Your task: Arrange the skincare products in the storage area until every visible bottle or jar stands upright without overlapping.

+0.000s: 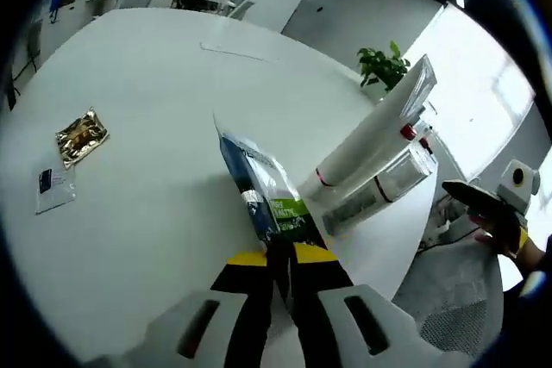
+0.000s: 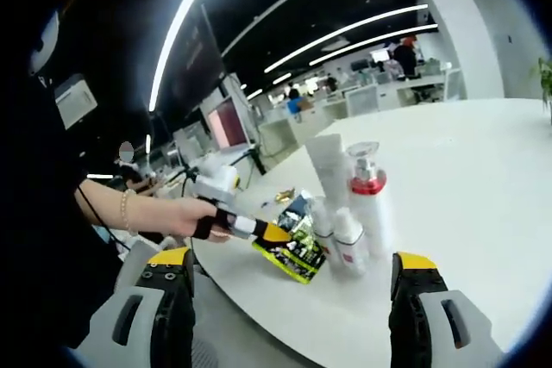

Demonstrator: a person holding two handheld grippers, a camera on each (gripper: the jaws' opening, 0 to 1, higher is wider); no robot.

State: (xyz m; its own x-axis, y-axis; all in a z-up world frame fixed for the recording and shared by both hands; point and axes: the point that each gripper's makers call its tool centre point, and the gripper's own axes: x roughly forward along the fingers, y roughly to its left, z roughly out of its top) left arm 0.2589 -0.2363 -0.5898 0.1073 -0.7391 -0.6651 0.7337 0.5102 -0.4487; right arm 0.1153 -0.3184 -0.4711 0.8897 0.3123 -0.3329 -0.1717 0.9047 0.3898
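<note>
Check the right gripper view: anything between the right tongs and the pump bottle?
Nothing. In the right gripper view, bare white table separates the open right tongs from the pump bottle.

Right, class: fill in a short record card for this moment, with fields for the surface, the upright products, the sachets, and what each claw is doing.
surface: white table
upright products: white tube, pump bottle with red collar and two small bottles, grouped close together
held item: green and blue sachet, at the table edge beside the bottles
loose items: gold sachet and white sachet, lying flat, apart from the group
left claw: shut on the green and blue sachet
right claw: open, holding nothing, facing the bottles
</note>
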